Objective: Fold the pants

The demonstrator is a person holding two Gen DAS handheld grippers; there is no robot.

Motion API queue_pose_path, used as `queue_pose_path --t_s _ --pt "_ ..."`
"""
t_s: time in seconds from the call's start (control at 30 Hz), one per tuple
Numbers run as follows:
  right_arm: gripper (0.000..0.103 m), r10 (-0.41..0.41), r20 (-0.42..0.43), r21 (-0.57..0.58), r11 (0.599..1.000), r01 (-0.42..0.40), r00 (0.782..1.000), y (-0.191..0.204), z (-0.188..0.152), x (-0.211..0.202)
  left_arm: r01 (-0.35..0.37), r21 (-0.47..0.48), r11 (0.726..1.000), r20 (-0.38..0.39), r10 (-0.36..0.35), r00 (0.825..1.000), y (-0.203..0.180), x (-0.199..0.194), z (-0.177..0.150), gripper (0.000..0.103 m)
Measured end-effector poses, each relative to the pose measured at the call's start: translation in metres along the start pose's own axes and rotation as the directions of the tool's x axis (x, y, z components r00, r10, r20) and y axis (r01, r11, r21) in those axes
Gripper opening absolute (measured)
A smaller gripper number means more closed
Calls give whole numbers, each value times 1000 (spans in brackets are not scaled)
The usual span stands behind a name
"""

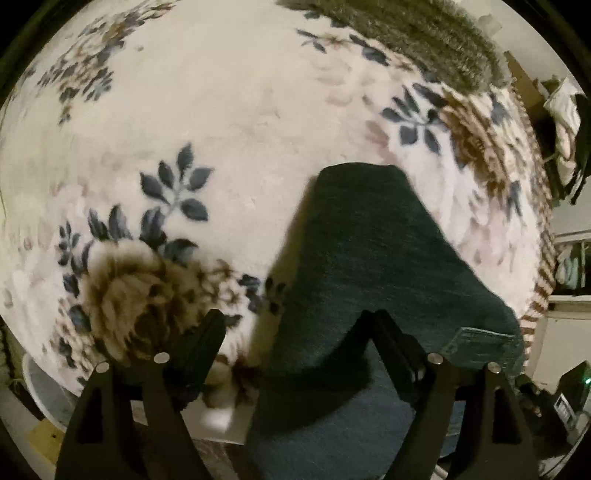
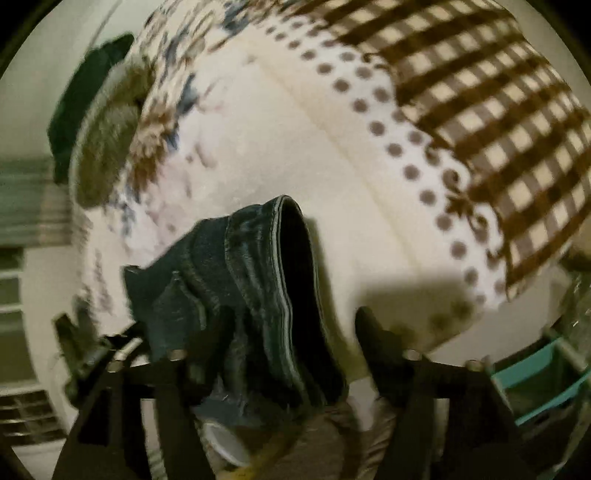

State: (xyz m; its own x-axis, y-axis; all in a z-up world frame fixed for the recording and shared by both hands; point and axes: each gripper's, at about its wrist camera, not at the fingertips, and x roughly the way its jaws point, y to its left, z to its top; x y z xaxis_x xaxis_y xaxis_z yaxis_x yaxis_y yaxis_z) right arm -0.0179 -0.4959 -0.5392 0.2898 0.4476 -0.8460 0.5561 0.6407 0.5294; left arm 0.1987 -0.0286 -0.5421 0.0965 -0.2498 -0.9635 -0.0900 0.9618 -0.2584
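Observation:
Dark blue jeans [image 1: 369,251] lie on a white floral blanket [image 1: 221,129], running from the middle down to the near edge; a back pocket [image 1: 480,341] shows at lower right. My left gripper [image 1: 295,321] is open, its right finger [image 1: 391,343] resting on the denim, its left finger [image 1: 203,339] over the blanket. In the right wrist view, the jeans' waistband end [image 2: 266,288] hangs bunched, its opening gaping. My right gripper [image 2: 291,325] is open, with its left finger [image 2: 218,332] against the denim and its right finger [image 2: 373,332] clear of it.
A brown fuzzy cushion [image 1: 406,33] lies at the blanket's far side. The blanket [image 2: 295,129] has a dotted band and brown checked border [image 2: 498,110]. A teal crate [image 2: 543,384] stands at lower right. Clothes hang at the right [image 1: 565,122].

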Motion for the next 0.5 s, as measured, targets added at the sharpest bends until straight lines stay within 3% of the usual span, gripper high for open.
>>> queue_pose_path --t_s 0.17,0.33,0.5 --pt "78 54 -123 112 993 -40 991 -26 -19 39 36 12 999 -42 -35 998 -5 12 -10 80" --pt "80 191 -97 223 961 -166 977 -40 -27 65 53 -1 999 -44 -53 998 -5 11 -13 80" --pt "71 114 -116 100 990 -102 987 -17 -25 66 114 -39 993 -4 -114 993 -12 -4 27 80"
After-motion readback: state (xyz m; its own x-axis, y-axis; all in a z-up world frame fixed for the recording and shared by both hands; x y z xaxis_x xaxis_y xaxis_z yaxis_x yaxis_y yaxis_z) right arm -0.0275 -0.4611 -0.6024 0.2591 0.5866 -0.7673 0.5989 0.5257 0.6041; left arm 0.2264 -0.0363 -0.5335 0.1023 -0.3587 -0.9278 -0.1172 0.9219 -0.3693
